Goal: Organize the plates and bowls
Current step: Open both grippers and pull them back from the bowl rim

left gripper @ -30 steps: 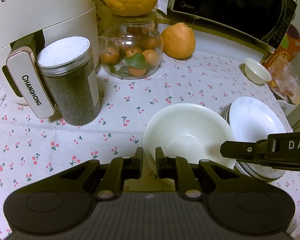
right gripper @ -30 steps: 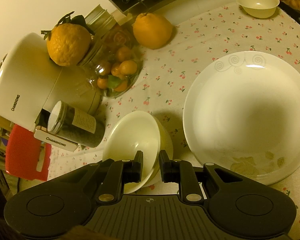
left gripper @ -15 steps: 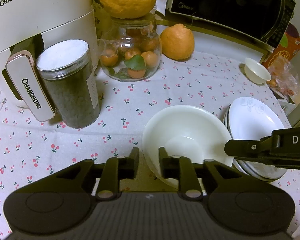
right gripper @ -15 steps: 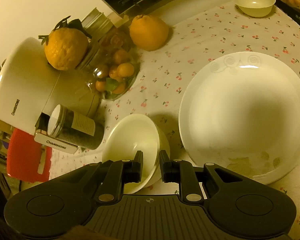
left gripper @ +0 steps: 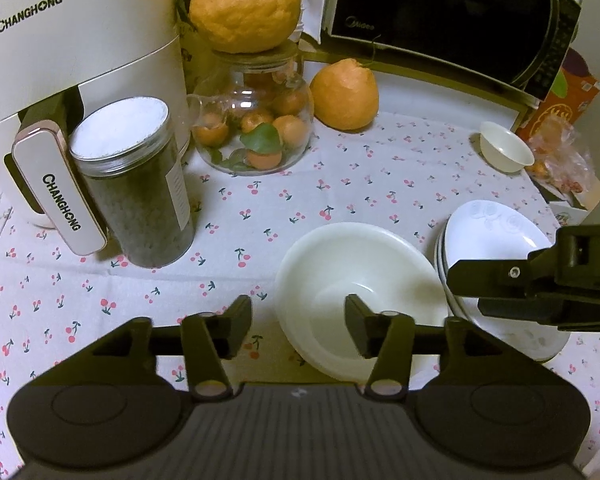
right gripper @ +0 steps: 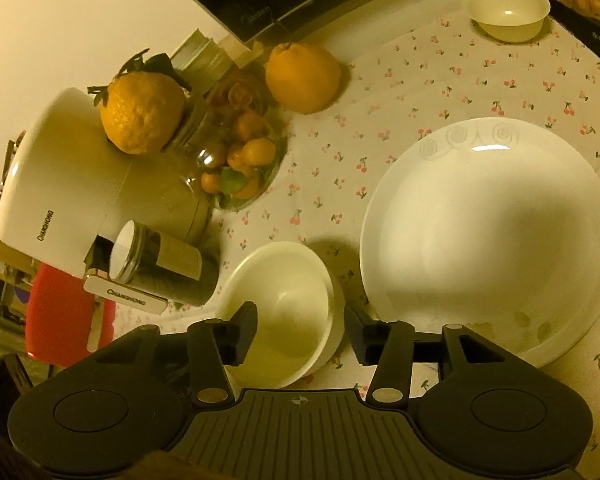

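A white bowl sits nested in another on the cherry-print cloth. My left gripper straddles its left rim, and its jaws are opening, the pads clear of the rim. My right gripper straddles the right rim of the same bowl, its jaws opening too and pressing on nothing. It reaches in from the right in the left wrist view. A stack of white plates stands just right of the bowl. A small white bowl sits alone at the far right.
A white air fryer and a dark-filled jar stand at the left. Behind are a glass jar of small oranges topped by a big citrus, a loose orange, a microwave and a snack bag.
Both grippers were pinched on the bowl's rim, left and right; both sets of jaws have now spread apart and let the rim go. The bowl rests on the cloth.
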Available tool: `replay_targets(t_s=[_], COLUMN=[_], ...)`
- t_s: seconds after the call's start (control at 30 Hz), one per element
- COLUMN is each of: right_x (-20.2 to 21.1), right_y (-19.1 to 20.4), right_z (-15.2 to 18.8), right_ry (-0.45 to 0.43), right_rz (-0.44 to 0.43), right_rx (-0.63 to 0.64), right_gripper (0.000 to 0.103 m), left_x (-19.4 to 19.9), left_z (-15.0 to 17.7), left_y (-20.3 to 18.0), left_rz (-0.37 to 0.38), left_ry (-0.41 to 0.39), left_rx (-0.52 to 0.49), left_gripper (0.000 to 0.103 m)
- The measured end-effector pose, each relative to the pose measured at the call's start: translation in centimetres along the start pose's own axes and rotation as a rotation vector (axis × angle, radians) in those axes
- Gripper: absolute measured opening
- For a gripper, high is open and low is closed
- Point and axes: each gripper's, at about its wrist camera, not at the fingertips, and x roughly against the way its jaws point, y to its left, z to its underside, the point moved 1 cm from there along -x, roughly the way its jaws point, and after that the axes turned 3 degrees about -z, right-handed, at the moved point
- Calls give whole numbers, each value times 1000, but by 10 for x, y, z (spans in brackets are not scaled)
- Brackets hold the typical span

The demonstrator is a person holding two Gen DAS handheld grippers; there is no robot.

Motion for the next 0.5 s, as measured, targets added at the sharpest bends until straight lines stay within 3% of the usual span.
replay_targets(t_s=[0.27, 0.5], right_x=[13, 27], right_y=[-7, -20], right_z=[-3, -6], right_ry=[-20, -42], right_rz=[11, 53], right_rx=[17, 41], right_gripper=[71, 82], left_x=[4, 4], left_z=[-1, -2], left_y=[-7, -18], left_rz=[4, 12], left_ry=[-11, -10], left_rx=[-18, -38], left_gripper=[80, 93])
